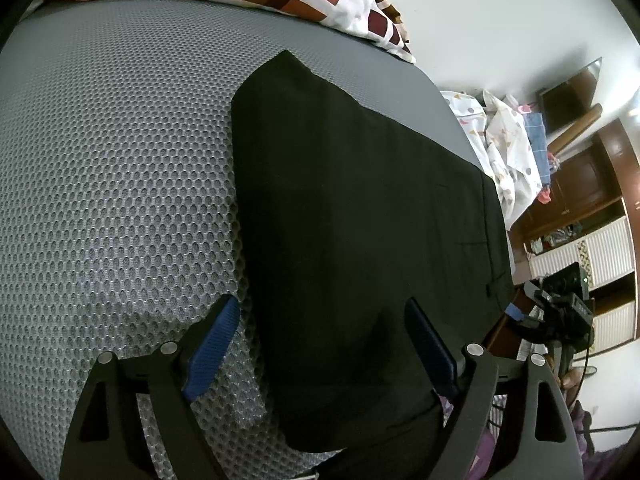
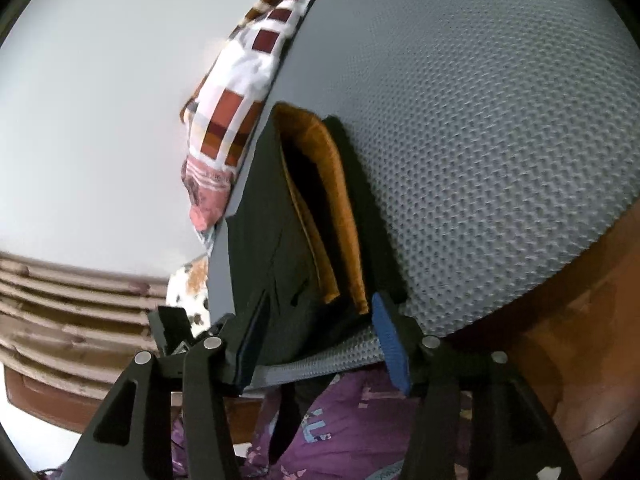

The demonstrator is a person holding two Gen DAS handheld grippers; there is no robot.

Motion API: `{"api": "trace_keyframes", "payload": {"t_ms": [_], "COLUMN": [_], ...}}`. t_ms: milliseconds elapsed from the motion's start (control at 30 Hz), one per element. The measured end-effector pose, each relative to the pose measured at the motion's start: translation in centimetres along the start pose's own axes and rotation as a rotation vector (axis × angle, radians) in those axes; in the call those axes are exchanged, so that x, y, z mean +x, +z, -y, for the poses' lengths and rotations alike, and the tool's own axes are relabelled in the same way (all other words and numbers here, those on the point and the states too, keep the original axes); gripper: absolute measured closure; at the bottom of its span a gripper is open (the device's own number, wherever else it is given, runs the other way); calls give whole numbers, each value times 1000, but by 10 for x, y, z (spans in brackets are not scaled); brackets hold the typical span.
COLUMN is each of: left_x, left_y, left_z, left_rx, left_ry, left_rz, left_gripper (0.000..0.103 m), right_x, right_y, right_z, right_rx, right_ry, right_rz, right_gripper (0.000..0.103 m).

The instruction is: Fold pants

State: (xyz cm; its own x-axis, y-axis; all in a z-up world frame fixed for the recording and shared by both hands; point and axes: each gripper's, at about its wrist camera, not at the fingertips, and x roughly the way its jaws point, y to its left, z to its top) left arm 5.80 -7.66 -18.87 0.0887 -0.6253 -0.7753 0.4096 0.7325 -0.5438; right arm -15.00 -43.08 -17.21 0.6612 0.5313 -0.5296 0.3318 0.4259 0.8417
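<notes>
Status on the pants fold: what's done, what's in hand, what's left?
Done: the black pants lie flat on the grey mesh mattress as one doubled panel. In hand: nothing; the left claw stands open over the near end, and the right claw is open around the waistband with its orange lining. Left: probably at least one more fold lengthwise.
</notes>
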Motion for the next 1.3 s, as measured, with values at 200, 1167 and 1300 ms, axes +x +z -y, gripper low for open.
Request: {"api": "trace_keyframes", "payload": {"t_ms": [200,1167,1300], "left_x": [-2,-22,-18], "left_y": [-1,12,12], "left_z": [-1,-24,-21], "left_rx": [-2,-86,-49], "left_ry": [-10,-36,-16], "left_rz": [4,73,50], "left_gripper": [16,15,15], "right_x": [8,11,7], "right_y": [6,20,19], "right_z": [-6,9,14], "right_rx": [-11,6,11], "right_ry": [-7,-3,10], "right_rz": [-26,-27,-20], "right_gripper": [52,83,83]}}
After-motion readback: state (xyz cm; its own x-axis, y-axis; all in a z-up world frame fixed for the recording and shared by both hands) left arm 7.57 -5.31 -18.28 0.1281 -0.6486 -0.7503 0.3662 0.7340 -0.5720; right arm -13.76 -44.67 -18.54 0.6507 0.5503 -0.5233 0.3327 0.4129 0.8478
